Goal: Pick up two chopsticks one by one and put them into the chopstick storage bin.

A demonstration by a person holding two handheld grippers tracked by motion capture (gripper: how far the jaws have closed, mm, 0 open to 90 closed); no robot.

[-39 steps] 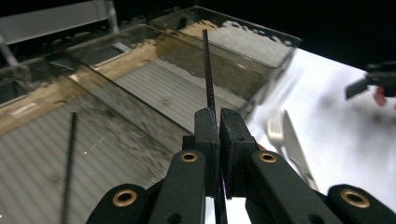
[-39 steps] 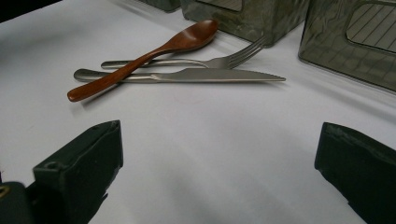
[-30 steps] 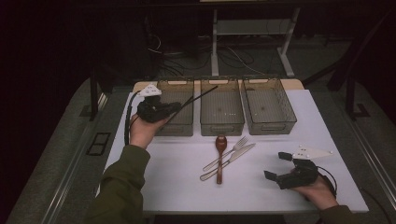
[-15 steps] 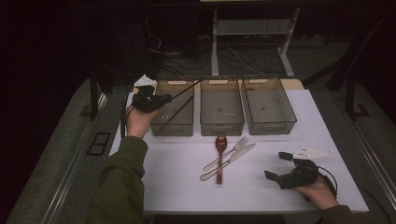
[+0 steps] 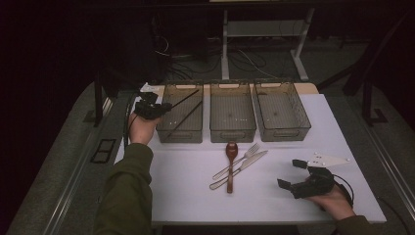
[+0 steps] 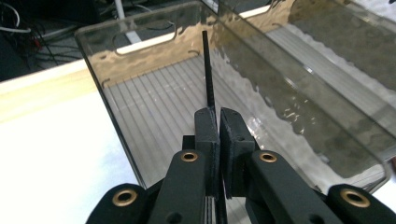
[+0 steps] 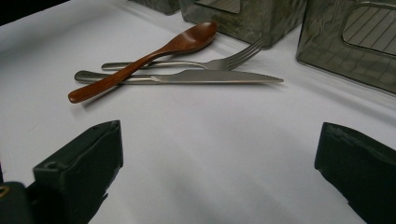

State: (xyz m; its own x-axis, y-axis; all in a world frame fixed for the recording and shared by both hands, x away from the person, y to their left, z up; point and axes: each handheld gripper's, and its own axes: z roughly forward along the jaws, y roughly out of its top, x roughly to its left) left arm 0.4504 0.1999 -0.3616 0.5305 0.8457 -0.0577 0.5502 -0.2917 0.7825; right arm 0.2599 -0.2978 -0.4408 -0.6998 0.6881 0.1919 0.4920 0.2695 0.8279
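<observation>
— What is seen at the left gripper (image 5: 164, 106)?

— It is held at the left edge of the table (image 5: 195, 205), beside the left bin (image 5: 182, 134). Its jaws are clamped on a thin black chopstick (image 5: 185, 98), which is pointed out over that bin toward its far end. In the left gripper view (image 6: 219, 126) the jaws are pressed nearly together, and the chopstick (image 6: 208, 70) is seen rising from between them above the ribbed floor of the bin (image 6: 154, 107).

— Is anything lying inside that bin?

— A second chopstick (image 5: 185, 119) is laid slantwise in it, apart from the one that is gripped.

— And the right gripper (image 5: 292, 174)?

— It is rested low on the white table near the right front edge, held by the right hand (image 5: 335, 200). Its jaws are spread wide and nothing is gripped. In the right gripper view the two black pads (image 7: 79, 170) are set well apart, with bare white tabletop (image 7: 210, 154) between them.

— Where is the cutlery placed?

— Three pieces are grouped at the middle of the table, in front of the middle bin (image 5: 232, 112). A wooden spoon (image 5: 229, 166) is laid with its bowl toward the bins, and it is crossed over the handles of a fork (image 5: 240, 159) and a knife (image 5: 242, 167). In the right gripper view the spoon (image 7: 149, 56) is seen lying on top of the fork (image 7: 205, 63) and the knife (image 7: 210, 77), which are side by side.

— And the right bin (image 5: 281, 110)?

— Nothing can be made out inside it.
</observation>
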